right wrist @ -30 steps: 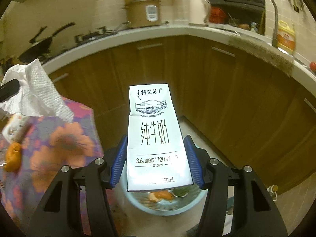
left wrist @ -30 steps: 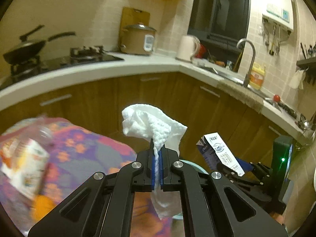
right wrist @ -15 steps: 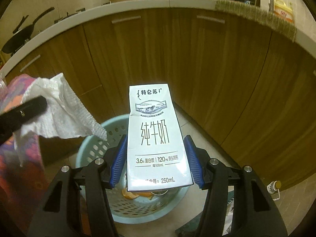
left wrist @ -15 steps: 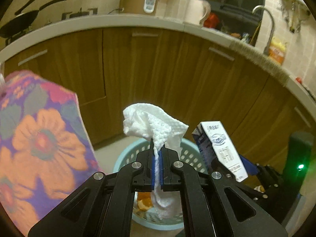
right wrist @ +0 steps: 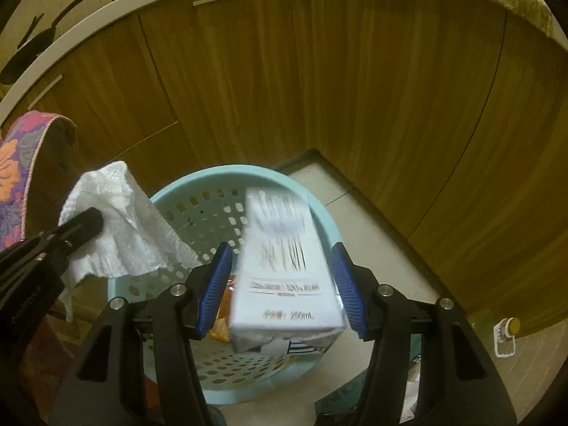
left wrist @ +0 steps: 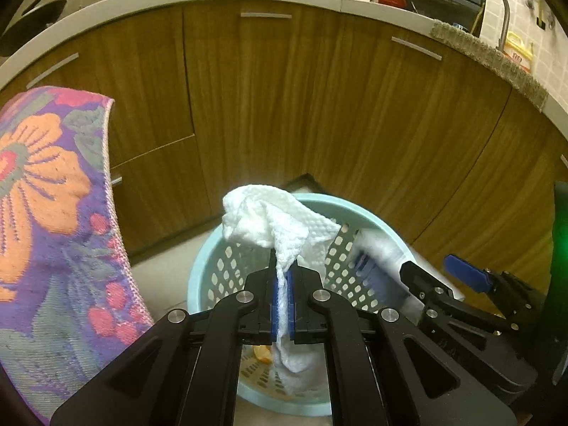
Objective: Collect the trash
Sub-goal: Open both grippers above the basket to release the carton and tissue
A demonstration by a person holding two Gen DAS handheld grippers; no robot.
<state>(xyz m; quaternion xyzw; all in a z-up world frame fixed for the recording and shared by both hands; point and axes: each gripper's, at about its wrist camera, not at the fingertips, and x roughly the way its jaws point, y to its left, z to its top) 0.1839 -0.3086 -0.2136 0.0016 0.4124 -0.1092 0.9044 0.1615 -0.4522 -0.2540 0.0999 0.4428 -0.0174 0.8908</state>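
While both of my grippers hang over a pale blue perforated plastic basket (left wrist: pixel 198 269), each has a piece of trash at its fingers.

On my left-hand camera, the left gripper (left wrist: pixel 282 277) has its blue pads pressed together on a crumpled white paper towel (left wrist: pixel 273 220), which bunches above the fingers and dangles below them over the basket's inside. On my right-hand camera, the right gripper (right wrist: pixel 280 252) has its blue pads apart, with a white rectangular milk carton (right wrist: pixel 284 266) between them. The carton is blurred, tilted top-forward over the basket, and a thin gap shows by the left pad, so it looks loose rather than clamped. Orange peel (right wrist: pixel 220 330) lies in the basket's bottom. A purple cloth with orange flowers (left wrist: pixel 42 177) is at the left, and brown wooden cabinet doors (left wrist: pixel 266 106) curve behind.
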